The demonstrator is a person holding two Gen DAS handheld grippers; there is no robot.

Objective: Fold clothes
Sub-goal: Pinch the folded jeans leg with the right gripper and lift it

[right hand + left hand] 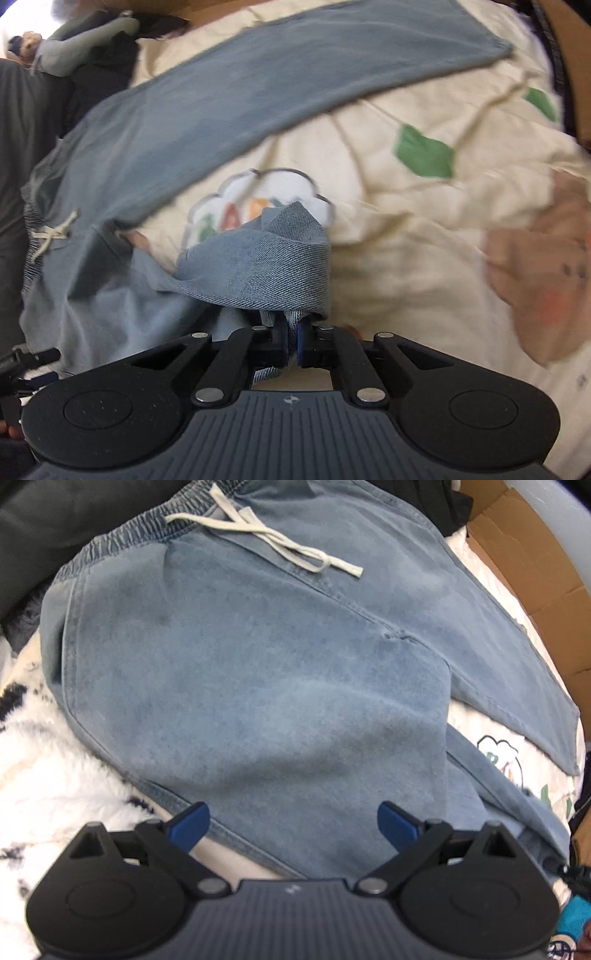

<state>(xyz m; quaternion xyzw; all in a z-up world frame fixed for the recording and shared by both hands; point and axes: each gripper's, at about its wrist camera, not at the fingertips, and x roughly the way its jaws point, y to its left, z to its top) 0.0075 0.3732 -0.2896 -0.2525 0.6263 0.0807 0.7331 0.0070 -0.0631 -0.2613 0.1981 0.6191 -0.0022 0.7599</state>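
Trousers: light blue denim trousers [258,657] lie spread on cream bedcover [406,240].
Left gripper [293,823]: spread wide above the denim, holding nothing.
Right gripper [291,339]: pressed together, pinching a leg hem.

Light blue jeans [258,672] w/ stretchy waist and a white tie string [266,539], lying on a cream blanket [424,229]. Top part is flat. One leg [295,74] lies straight out toward the blanket's far edge. Other leg's end [266,266] is lifted up and bunched, folded over.
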